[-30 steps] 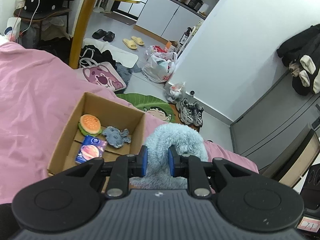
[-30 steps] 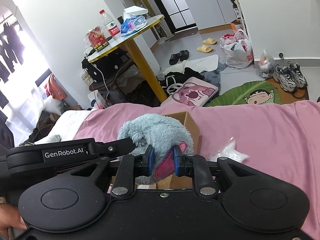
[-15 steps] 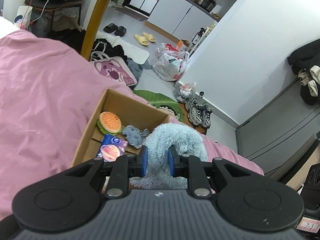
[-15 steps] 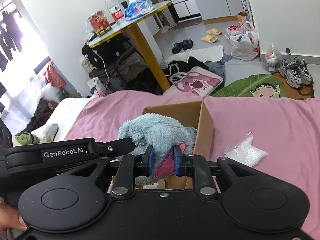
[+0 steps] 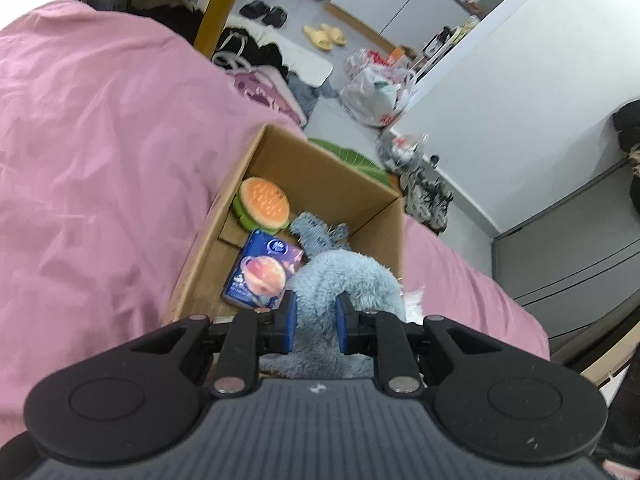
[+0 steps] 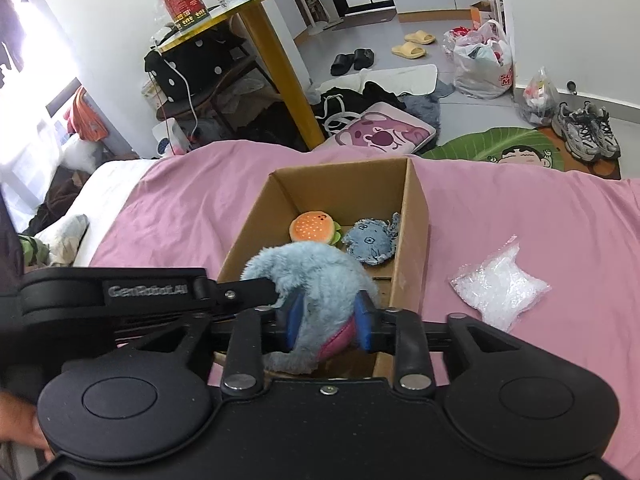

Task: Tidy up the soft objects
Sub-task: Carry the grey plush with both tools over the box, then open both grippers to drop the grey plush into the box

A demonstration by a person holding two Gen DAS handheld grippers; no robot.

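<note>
So there's a pink bedsheet filling most of both views, and an open cardboard box sits on it, near the bed edge that faces the cluttered floor. Both grippers hold the same fluffy blue plush, right over the near end of the box.

The left gripper points forward and down into the box, its blue pads squeezing a narrow strip of the plush, which arches up and over to the right. The right gripper comes in from the near side and looks down into the box, its fingers clamped on a fatter part of the plush, with a bit of pink fabric showing between them. In the right wrist view the left gripper's black arm reaches in from the left and meets the plush.

Inside the box: a burger plush by the far left wall, a small denim-looking toy next to it, and a blue tissue pack closer in. A clear plastic bag lies on the sheet just right of the box, not touching it.
</note>
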